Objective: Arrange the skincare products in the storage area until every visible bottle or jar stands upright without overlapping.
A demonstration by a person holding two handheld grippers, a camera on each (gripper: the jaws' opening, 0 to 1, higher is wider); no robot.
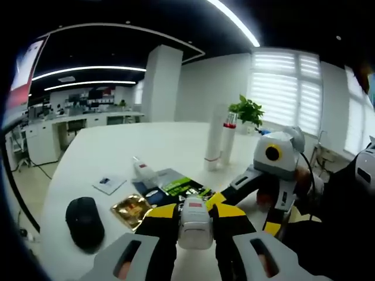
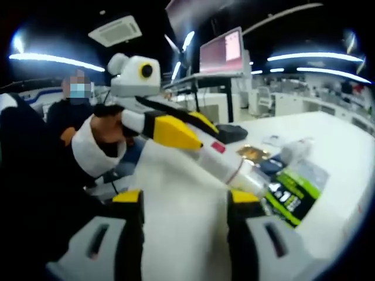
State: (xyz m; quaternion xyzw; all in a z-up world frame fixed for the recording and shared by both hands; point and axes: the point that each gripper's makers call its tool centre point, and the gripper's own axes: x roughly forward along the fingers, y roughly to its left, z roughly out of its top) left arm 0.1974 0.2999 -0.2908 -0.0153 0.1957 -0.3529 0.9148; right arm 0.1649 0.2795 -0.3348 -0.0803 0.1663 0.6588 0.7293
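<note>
- White covers the big table (image 1: pixel 111 152), the landmark here, with an office of desks and monitors beyond its far edge.
- In the left gripper view, the left gripper (image 1: pixel 195 225) has its yellow-and-black jaws closed on a small white bottle (image 1: pixel 194 221) with a red mark near its top, held above the near edge of the table.
- Two tall white tubes (image 1: pixel 218 140) stand upright and touching near the middle of the table; the right one carries a red band near its top.
- A small white bottle lying on its side (image 1: pixel 142 170) rests on the table, just beside a dark mat with a green label (image 1: pixel 176 187).
- A gold foil packet (image 1: pixel 132 208) lies at the mat's near corner, and a black cap (image 1: pixel 85 219) sits apart to the left of it.
- A small card (image 1: pixel 108 182) lies on the table beyond the cap.
- A green potted plant (image 1: pixel 247 110) stands at the far side of the table, by the window blinds.
- In the right gripper view, the right gripper (image 2: pixel 184 202) clamps a wide white tube (image 2: pixel 181 222) between its jaws.
- The left gripper also appears in that view, a white-cuffed hand (image 2: pixel 102 137) on its handle.
</note>
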